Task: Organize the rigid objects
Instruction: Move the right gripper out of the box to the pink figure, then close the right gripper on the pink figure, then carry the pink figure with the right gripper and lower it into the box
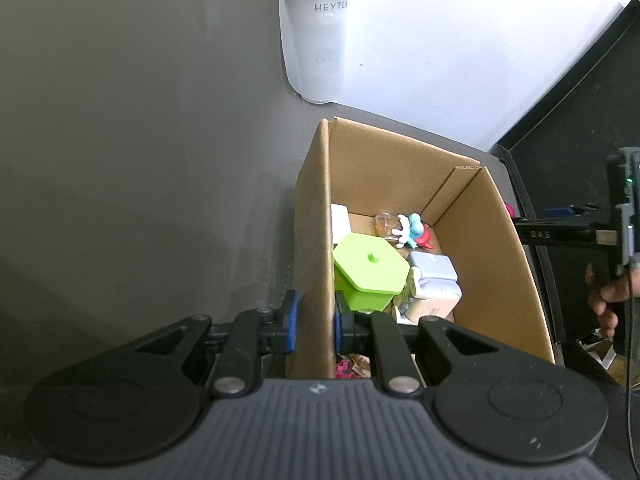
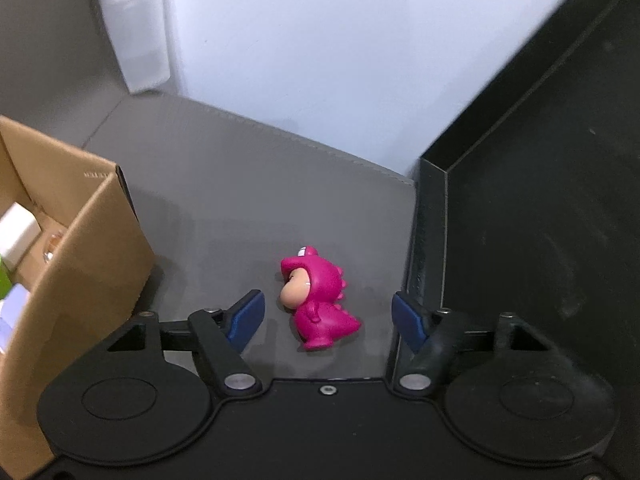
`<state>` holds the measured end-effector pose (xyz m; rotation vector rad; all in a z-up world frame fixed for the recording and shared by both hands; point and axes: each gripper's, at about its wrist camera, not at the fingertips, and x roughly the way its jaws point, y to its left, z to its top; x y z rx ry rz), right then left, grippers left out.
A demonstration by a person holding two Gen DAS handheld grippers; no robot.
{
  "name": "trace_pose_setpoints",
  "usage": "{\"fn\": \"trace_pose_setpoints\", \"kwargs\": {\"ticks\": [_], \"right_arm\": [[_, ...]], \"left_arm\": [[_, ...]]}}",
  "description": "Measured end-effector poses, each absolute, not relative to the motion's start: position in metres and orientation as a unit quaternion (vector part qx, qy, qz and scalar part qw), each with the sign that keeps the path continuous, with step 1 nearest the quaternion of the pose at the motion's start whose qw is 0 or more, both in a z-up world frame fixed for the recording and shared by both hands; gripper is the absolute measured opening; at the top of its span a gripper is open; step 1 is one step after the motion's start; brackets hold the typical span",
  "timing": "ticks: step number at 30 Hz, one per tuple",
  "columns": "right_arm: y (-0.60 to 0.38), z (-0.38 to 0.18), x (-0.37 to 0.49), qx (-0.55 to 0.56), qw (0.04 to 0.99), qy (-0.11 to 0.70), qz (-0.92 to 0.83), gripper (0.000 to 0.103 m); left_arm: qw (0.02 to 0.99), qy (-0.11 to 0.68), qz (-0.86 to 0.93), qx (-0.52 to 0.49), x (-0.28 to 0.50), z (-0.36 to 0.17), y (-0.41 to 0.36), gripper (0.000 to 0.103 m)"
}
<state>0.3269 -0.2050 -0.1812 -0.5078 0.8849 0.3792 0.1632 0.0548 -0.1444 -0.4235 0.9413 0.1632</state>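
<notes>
Lying on the grey desk (image 2: pixel 248 184), magenta dinosaur-suit plastic figurine (image 2: pixel 318 304), judged light, rigid, slippery; best gripped across body. Right gripper (image 2: pixel 324 320) spread around it; left gripper (image 1: pixel 314 322) clamped on brown cardboard box (image 1: pixel 492 264) wall

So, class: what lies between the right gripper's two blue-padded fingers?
In the right wrist view, the magenta dinosaur-suit figurine lies on the grey mat between the open right gripper fingers, touching neither pad.
</notes>
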Motion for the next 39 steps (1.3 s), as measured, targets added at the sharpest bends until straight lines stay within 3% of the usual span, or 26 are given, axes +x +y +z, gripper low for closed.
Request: {"fn": "trace_pose_setpoints", "kwargs": {"ticks": [14,23,39], "right_arm": [[-0.186,-0.212,0.341,-0.308,0.835,0.423,0.171,0.065],[-0.183,-0.205,0.344,-0.274,0.825,0.459,0.184,0.044],[-0.201,-0.192,0.32,-0.203,0.824,0.494,0.191,0.042]], "left_arm": [[0.864,0.453,0.076,-0.208,0.164,-0.145,0.056,0.016],[0.863,0.455,0.081,-0.205,0.166,-0.146,0.054,0.016],[0.863,0.455,0.088,-0.202,0.168,-0.148,0.051,0.016]]}}
